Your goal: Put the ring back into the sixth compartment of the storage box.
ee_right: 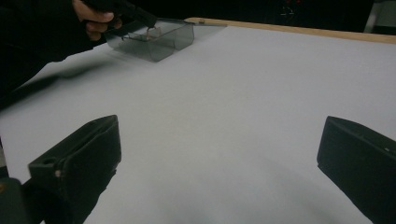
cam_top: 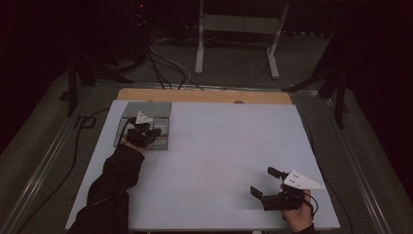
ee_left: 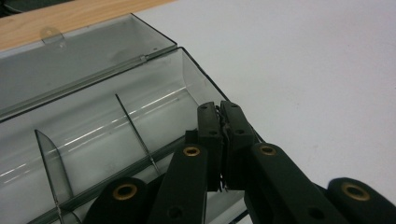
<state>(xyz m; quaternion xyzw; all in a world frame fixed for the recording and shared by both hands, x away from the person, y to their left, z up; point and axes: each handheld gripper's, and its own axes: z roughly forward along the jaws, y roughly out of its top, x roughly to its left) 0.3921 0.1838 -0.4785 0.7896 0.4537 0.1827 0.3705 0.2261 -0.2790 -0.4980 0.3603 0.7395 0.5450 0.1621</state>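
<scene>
While the white table point(cam_top: 219, 161) sat in a dark room, the left gripper point(ee_left: 223, 116), jaws closed, hung over the clear, divided box point(ee_left: 93, 116); the right gripper point(ee_right: 219, 163) gaped empty.

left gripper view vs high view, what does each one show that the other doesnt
Left gripper view alone: the thin dividers inside the clear box, the latch tab on its open lid, and the left claw pressed shut at the box's near wall. High view alone: the right claw open near the table's front edge, both forearms, and the floor cables. Both: box, left claw, white table.

Clear glossy plastic box point(ee_left: 93, 116), matt white tabletop point(cam_top: 219, 156), bare wood edge strip point(cam_top: 204, 95)
</scene>
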